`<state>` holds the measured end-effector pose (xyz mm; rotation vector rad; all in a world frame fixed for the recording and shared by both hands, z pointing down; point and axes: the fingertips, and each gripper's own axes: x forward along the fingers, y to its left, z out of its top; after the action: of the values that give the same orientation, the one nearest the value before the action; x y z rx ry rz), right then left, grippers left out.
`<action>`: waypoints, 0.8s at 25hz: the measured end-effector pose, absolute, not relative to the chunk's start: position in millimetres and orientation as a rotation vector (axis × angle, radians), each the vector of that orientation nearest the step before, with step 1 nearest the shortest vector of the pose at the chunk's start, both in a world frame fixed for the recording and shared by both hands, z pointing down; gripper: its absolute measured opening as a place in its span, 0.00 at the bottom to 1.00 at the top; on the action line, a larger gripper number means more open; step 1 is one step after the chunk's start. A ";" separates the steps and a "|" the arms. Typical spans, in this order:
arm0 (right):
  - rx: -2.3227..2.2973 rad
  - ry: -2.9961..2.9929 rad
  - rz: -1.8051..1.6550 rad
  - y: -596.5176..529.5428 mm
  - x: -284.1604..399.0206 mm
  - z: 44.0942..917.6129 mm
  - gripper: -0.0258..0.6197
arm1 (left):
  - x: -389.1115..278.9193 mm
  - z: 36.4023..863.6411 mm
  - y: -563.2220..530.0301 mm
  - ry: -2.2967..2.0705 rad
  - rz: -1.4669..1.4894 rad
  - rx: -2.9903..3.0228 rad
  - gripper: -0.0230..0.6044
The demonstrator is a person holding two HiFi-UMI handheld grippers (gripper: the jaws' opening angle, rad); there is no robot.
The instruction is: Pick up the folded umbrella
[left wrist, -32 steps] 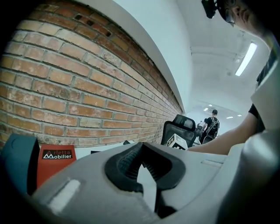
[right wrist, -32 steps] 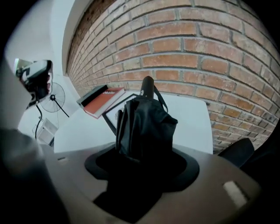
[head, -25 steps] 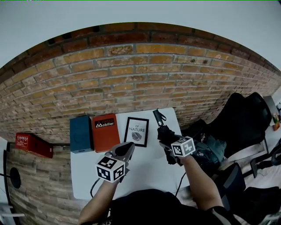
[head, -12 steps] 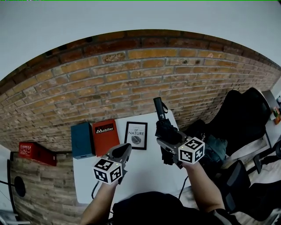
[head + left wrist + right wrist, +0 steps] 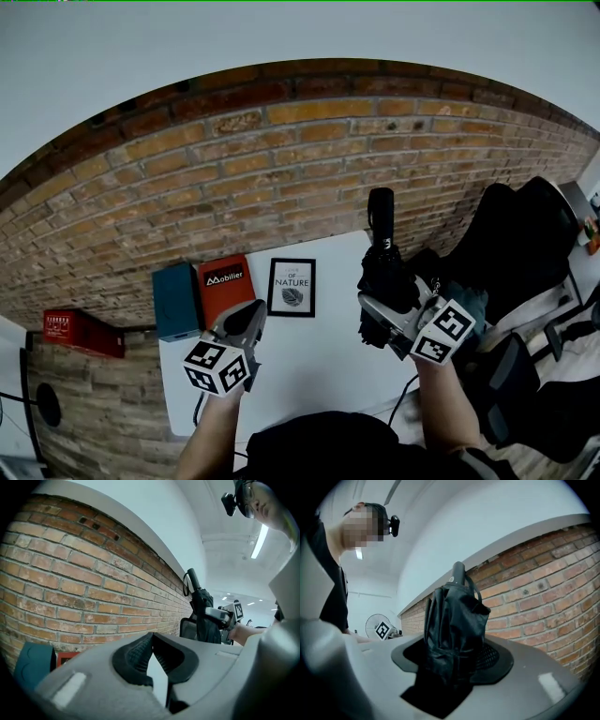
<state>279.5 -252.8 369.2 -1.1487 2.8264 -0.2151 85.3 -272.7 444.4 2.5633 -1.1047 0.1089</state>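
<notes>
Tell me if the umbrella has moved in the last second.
Yes. The umbrella has lifted off the table and tipped upright; it now reaches well above the print.

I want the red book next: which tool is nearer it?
Left. The left tool is just in front of the red book; the right tool, holding the umbrella, is off to its right.

Head view looks steeply down on white tabletop (image 5: pixel 319 366). Both gripper views look along their jaws, sharing the red-brick wall (image 5: pixel 70 583).
</notes>
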 end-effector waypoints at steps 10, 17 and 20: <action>-1.127 2.728 -0.034 -216.6 298.1 316.3 0.45 | 58.0 425.4 -273.7 -1.202 0.099 2.578 0.05; -1.172 2.721 -0.062 -217.0 301.2 326.5 0.45 | 53.8 412.4 -270.7 -1.234 0.096 2.601 0.05; -1.190 2.729 -0.136 -221.2 295.8 343.4 0.45 | 54.3 411.6 -271.0 -1.237 0.100 2.604 0.05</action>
<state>295.8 -221.2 343.4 -1.1897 2.7286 -0.1357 54.3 -271.0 411.6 2.6044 -1.2374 0.1003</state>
